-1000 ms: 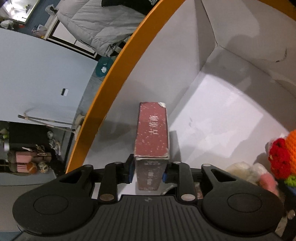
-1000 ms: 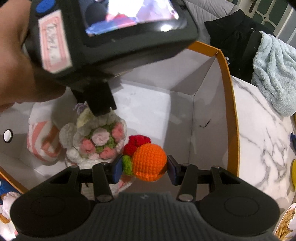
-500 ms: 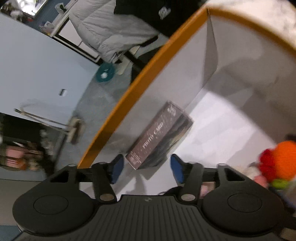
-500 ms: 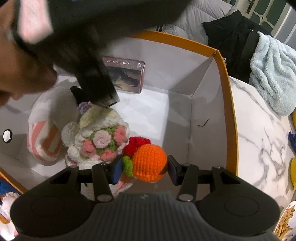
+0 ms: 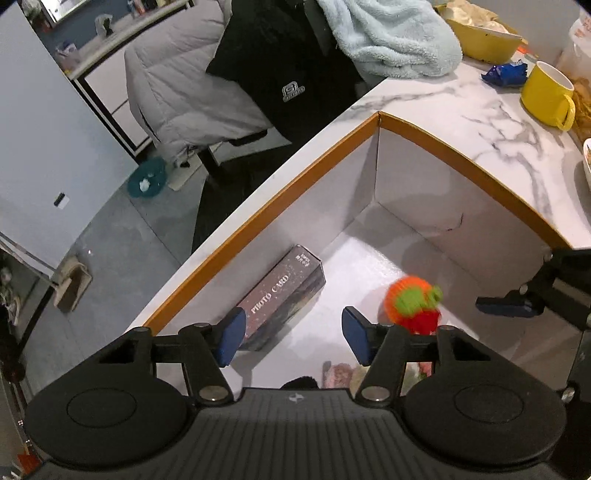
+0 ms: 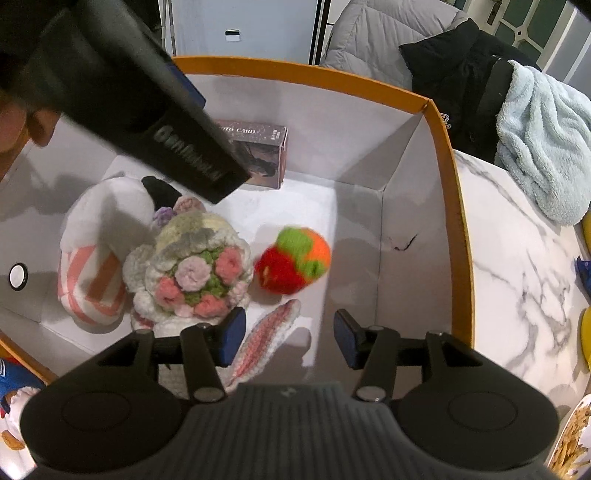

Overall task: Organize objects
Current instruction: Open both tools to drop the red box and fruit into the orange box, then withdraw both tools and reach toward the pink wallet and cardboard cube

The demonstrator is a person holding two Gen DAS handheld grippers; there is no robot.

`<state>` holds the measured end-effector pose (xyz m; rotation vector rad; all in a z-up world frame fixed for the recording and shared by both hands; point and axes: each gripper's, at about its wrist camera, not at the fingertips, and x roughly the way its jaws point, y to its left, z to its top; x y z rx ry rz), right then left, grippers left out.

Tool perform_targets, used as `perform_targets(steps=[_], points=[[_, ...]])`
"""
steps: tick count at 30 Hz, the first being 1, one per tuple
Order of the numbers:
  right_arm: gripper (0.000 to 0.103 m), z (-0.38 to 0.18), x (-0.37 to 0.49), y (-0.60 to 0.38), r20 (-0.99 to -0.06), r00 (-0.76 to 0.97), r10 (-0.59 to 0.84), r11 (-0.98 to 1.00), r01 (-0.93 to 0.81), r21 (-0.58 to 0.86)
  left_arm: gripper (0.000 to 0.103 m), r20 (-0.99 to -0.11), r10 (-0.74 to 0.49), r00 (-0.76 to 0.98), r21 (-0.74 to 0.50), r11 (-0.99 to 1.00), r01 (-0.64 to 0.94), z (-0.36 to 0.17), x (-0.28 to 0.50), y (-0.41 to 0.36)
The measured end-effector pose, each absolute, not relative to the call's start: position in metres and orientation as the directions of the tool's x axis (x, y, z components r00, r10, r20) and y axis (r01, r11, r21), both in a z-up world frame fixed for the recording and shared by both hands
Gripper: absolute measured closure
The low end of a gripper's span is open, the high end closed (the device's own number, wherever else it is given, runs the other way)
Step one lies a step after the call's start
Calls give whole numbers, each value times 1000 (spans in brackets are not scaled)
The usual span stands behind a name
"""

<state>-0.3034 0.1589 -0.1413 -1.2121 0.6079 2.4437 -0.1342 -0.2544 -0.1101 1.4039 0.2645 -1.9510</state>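
An open white box with an orange rim (image 5: 295, 184) (image 6: 448, 155) stands on the marble counter. A dark photo-card box (image 5: 282, 297) (image 6: 267, 155) lies inside against the far wall. My left gripper (image 5: 290, 338) is open and empty above it. A crochet toy in orange, green and red (image 6: 293, 260) (image 5: 415, 304) is inside the box, blurred. My right gripper (image 6: 288, 339) is open and empty above it. A crochet flower bouquet (image 6: 199, 269) and a pink-striped plush (image 6: 96, 266) lie at the left of the box.
A yellow mug (image 5: 548, 96), a yellow bowl (image 5: 480, 33) and a blue wrapper (image 5: 504, 74) stand on the counter (image 5: 480, 122) beyond the box. A light blue towel (image 6: 543, 140) and jackets hang on a chair behind. The left gripper's body (image 6: 140, 110) crosses the right wrist view.
My left gripper let go of the photo-card box, opened and rose. My right gripper opened and released the crochet toy, which dropped into the box.
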Motion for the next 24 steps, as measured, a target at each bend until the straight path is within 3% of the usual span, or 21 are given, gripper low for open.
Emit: perform_targets(steps=[5, 16, 24], points=[[48, -138, -298, 159, -793, -598, 116, -842, -483, 241, 35, -891, -383, -245, 93, -682, 726, -108, -107, -261], [47, -128, -283, 155, -761, -638, 120, -811, -505, 296, 35, -859, -394, -327, -45, -577, 815, -84, -48, -227], [40, -114, -265, 150, -746, -648, 155, -797, -528, 293, 34, -855, -411, -315, -47, -544, 838, -71, -23, -201]])
